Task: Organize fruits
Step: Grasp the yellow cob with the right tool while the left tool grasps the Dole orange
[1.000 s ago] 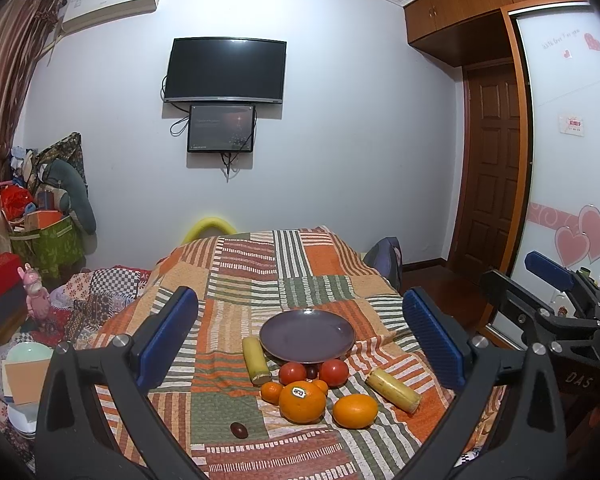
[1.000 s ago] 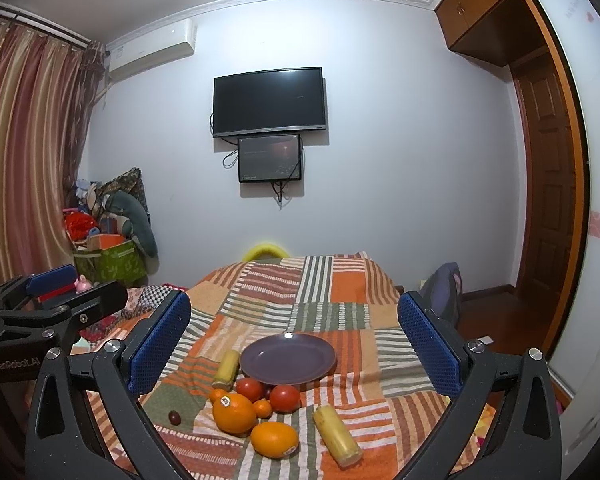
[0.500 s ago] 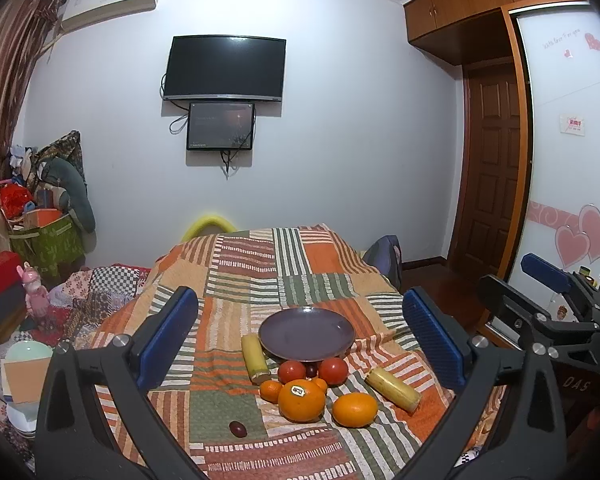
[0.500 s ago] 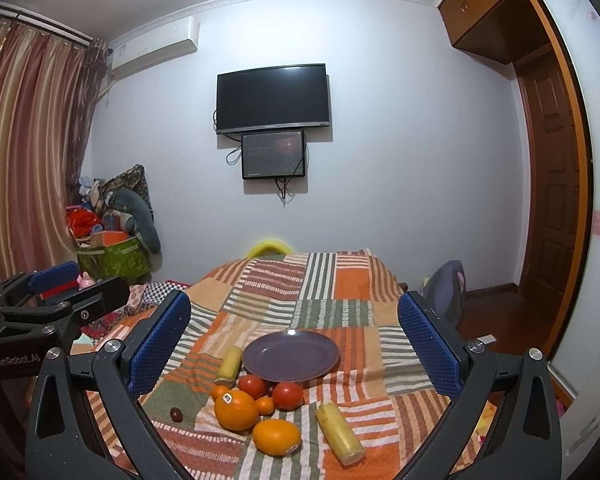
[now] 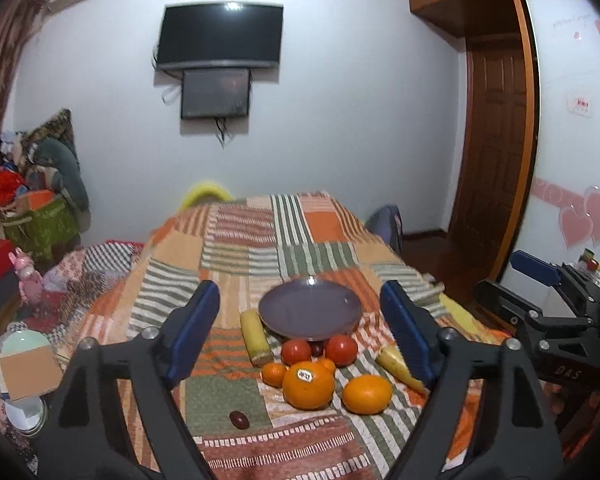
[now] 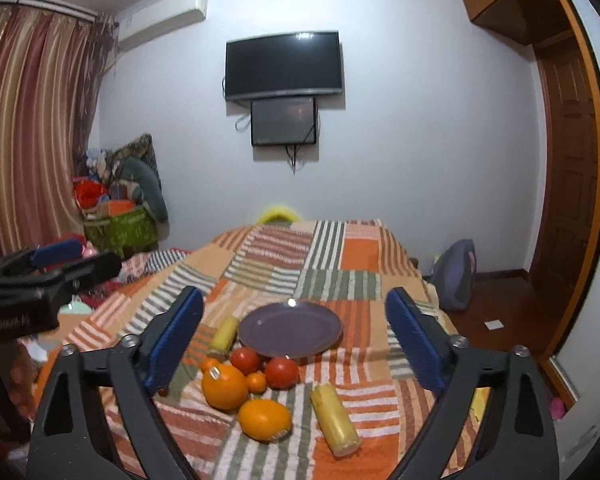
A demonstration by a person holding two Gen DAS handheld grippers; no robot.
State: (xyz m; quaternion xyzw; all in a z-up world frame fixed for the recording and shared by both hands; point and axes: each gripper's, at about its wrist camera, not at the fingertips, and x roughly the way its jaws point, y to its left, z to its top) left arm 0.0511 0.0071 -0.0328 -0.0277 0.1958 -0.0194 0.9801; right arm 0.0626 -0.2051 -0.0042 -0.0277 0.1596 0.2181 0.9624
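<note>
I have moved both my claws closer and lower to the round purple plate (image 5: 310,311), my left claw (image 5: 302,334) and right claw (image 6: 296,338) wide open and holding nothing, so the big orange with the sticker (image 5: 308,385), lying on the striped patchwork blanket (image 5: 260,240), is near enough to pick first.

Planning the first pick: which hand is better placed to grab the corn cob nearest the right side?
Right. The corn cob lies close below the open right gripper; from the left gripper its finger partly hides it.
</note>
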